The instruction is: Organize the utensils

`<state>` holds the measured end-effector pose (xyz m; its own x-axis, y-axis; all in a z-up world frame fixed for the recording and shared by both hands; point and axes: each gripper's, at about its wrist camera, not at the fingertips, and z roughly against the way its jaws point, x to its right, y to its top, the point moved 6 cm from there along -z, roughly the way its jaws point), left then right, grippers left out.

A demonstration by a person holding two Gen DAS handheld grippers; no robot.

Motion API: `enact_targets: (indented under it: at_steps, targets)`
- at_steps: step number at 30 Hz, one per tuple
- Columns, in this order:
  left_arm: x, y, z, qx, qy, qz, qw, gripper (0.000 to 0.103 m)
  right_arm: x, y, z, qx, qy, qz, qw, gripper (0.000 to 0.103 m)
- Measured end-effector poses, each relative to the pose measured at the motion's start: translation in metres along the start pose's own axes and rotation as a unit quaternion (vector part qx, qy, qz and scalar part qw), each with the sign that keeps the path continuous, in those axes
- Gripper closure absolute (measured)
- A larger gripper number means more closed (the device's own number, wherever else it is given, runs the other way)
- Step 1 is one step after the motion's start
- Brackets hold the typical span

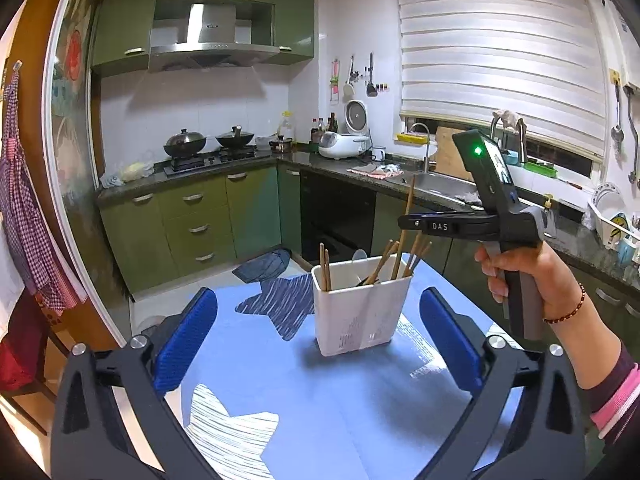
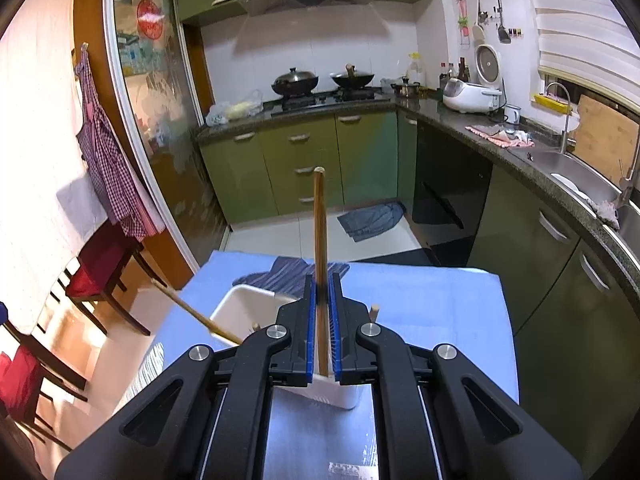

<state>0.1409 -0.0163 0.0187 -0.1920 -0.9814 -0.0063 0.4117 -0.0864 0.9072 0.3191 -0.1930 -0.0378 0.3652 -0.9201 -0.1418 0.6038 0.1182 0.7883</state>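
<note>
While the left tool [image 1: 316,344] gapes wide, the right tool [image 2: 322,312] pinches a chopstick [image 2: 320,232] above the holder [image 1: 360,308].

left gripper [image 1: 318,336]: black linkage frame, silver screws, blue ribbed pads | right gripper [image 2: 321,322]: same build, "DAS" marked, green light, small screen | right hand [image 1: 520,276]: bare skin, beaded bracelet, pink-striped dark sleeve, possibly knitted

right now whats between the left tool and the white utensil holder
Only bare blue tablecloth, seen in the left wrist view. The left tool is open and short of the white utensil holder, touching nothing.
</note>
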Motion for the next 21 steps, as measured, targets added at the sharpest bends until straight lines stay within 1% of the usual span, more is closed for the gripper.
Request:
enact_targets:
  at_steps: [2,5,9,10,11,12,13,15,16,18,21]
  targets:
    - [0.002,-0.001,0.0,-0.003,-0.002,0.002,1.0,0.007,0.0,-0.001,0.004,0.005,0.001,-0.001,1.0,0.092]
    - [0.002,-0.002,0.002,-0.001,-0.002,0.002,1.0,0.007,-0.003,-0.001,0.021,0.02,0.006,0.0,1.0,0.091]
    - [0.0,-0.004,0.005,0.005,-0.002,0.008,1.0,0.007,-0.007,-0.012,0.056,0.043,0.014,0.0,0.999,0.069]
    - [0.0,-0.006,0.006,0.007,0.001,0.008,0.9999,0.007,-0.007,-0.018,0.065,0.049,0.011,-0.001,0.999,0.067]
    - [-0.001,-0.007,0.006,0.009,0.003,0.008,0.9999,0.007,-0.005,-0.03,0.074,0.056,0.008,-0.004,0.998,0.061]
    - [-0.001,-0.009,0.007,0.01,0.004,0.008,0.9999,0.007,-0.002,-0.04,0.081,0.062,0.005,-0.009,0.998,0.053]
    - [-0.001,-0.013,0.007,0.012,0.005,0.01,0.9999,0.007,0.0,-0.05,0.087,0.066,0.0,-0.012,0.998,0.048]
    - [-0.002,-0.021,0.007,0.014,0.007,0.014,0.9998,0.007,0.008,-0.08,0.099,0.078,-0.019,-0.019,0.997,0.029]
    - [-0.001,-0.026,0.006,0.013,0.006,0.017,0.9998,0.007,0.011,-0.098,0.105,0.086,-0.033,-0.021,0.996,0.024]
    - [-0.002,-0.036,0.005,0.01,0.007,0.023,0.9997,0.007,0.012,-0.128,0.113,0.093,-0.053,-0.019,0.994,0.006]
    - [0.001,-0.052,0.002,0.002,0.007,0.032,0.9995,0.007,0.008,-0.165,0.125,0.102,-0.074,-0.011,0.992,0.004]
